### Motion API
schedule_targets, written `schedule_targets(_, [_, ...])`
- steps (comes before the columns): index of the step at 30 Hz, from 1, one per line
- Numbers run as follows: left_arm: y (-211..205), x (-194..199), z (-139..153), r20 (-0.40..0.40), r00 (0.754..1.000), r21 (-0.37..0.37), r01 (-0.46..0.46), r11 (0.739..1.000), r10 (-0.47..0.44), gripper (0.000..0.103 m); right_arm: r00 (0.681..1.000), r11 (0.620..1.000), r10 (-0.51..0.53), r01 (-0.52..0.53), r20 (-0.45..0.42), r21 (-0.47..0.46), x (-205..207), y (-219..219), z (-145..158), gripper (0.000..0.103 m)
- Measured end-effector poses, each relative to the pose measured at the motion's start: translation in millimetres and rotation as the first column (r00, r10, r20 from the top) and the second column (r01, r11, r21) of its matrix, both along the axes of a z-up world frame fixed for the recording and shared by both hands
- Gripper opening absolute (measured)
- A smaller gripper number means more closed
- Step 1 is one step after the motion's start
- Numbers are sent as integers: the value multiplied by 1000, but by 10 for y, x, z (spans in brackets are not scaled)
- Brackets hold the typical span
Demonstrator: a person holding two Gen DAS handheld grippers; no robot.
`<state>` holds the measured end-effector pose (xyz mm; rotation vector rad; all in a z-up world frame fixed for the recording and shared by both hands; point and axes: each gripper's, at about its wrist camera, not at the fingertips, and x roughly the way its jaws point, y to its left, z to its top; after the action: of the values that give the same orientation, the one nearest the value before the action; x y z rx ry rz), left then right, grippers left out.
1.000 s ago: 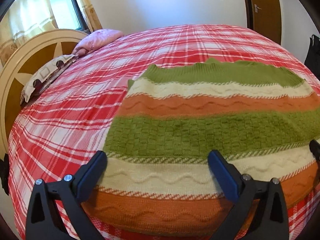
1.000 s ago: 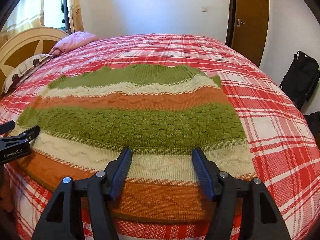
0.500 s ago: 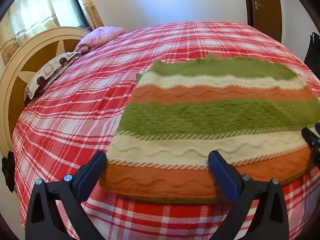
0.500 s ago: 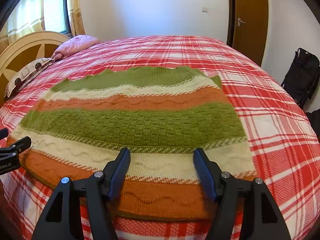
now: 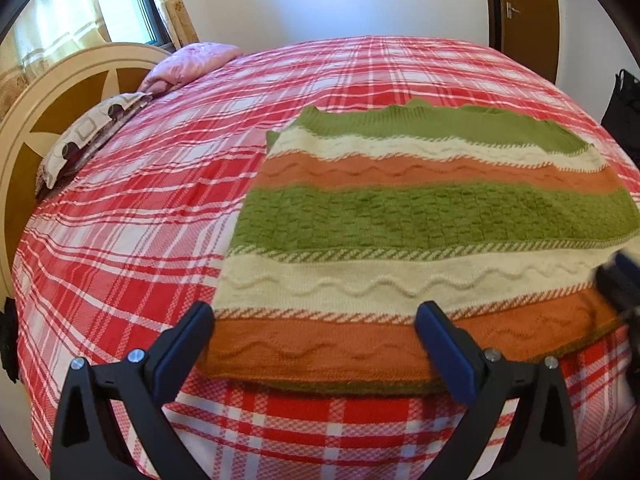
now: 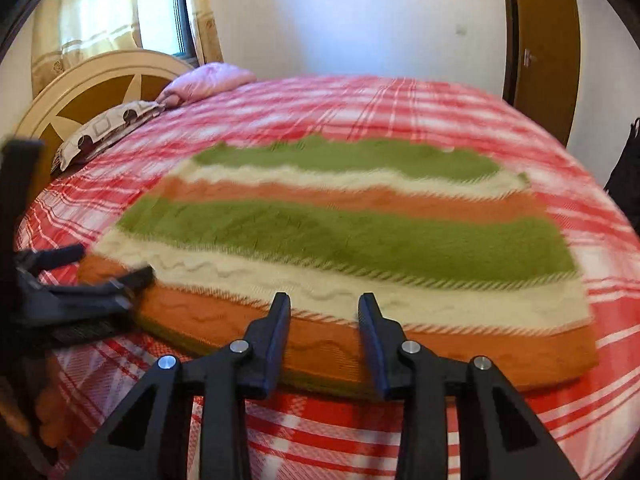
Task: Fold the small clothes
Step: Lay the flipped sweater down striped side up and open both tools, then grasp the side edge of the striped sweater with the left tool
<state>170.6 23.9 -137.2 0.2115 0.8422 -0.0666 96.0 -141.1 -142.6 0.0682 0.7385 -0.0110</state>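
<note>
A knit garment (image 5: 420,216) with green, cream and orange stripes lies flat on the red plaid bed (image 5: 132,208); in the right wrist view the garment (image 6: 340,236) looks blurred. My left gripper (image 5: 312,312) is open wide and hovers over the near orange hem at the garment's left corner. My right gripper (image 6: 324,300) hovers over the same hem further right. Its jaws are closing, a gap still shows, and nothing is pinched between them. The left gripper (image 6: 110,262) shows at the left edge of the right wrist view. A blur at the right edge of the left wrist view is the right gripper (image 5: 620,284).
A round cream headboard (image 5: 48,92), a patterned pillow (image 5: 88,136) and a pink pillow (image 5: 192,64) are at the bed's far left. A brown door (image 5: 524,12) and a black bag (image 5: 624,112) stand to the right. Plaid bedspread surrounds the garment.
Both grippers have drawn back, so the near hem and the bedspread below it now show. The right gripper has swung sideways and its jaws have narrowed. The left gripper's jaws stay wide.
</note>
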Motion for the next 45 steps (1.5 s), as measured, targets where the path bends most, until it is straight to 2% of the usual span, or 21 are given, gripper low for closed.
schedule_targets(6, [270,305,234,7,1000,-109,-30,994,31,103,1000,999,6,-6,15,38,-43,-28,-84,37])
schedule_targets(10, [278,731,320,-11,1000,-190,-22,981,20,100,1000,1000,5,-5,22,-3,-64,16,-94,38])
schedule_targets(13, [245,1046,239,-71,997,-266,-7,964,-12,91,1000,1000,7,-7,27,-15,-66,31,-92,39])
schedule_targets(16, [213,1313,-24,-198,980,-315,-69,947,5,84,999,1000,12,-13,32,8,-66,-9,-95,40])
schedule_targets(17, [220,1361,-136,-232,973,-349,-88,933,5,84,999,1000,14,-14,33,14,-68,-19,-95,40])
schedule_targets(18, [219,1340,-138,-207,978,-362,-90,928,14,85,999,1000,15,-16,34,17,-69,-21,-98,41])
schedule_targets(23, [84,1248,-185,-134,991,-328,-39,944,-6,95,999,1000,22,-21,36,-11,-62,24,-105,44])
schedule_targets(28, [83,1265,-172,-119,993,-316,-36,948,-2,95,999,1000,23,-22,36,-10,-68,36,-106,44])
schedule_targets(34, [62,1264,-149,-90,996,-310,-2,951,-27,82,999,999,20,-19,33,-32,-59,56,-107,45])
schedule_targets(37, [55,1242,-135,-77,996,-315,12,949,-38,71,999,999,19,-18,32,-39,-59,71,-106,45])
schedule_targets(39, [35,1192,-115,-59,997,-318,38,947,-60,56,999,999,19,-17,32,-40,-62,76,-106,45])
schedule_targets(42, [5,1149,-102,-38,997,-310,58,949,-74,48,999,999,19,-18,31,-39,-60,78,-105,45])
schedule_targets(45, [46,1156,-104,-35,996,-337,61,940,-77,43,999,999,19,-17,31,-41,-59,78,-106,45])
